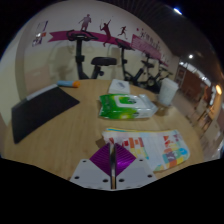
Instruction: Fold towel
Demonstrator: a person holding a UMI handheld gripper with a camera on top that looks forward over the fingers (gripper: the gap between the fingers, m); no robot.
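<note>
Hand-held gripper (113, 158) pressed together, pinching near edge of colourful printed towel (160, 148) (purple pads meet at the cloth). Towel lying flat on round wooden table (75, 125), just ahead. Beyond: green wipes pack (126, 105), white cup (168, 91), black mat (40, 108).
</note>
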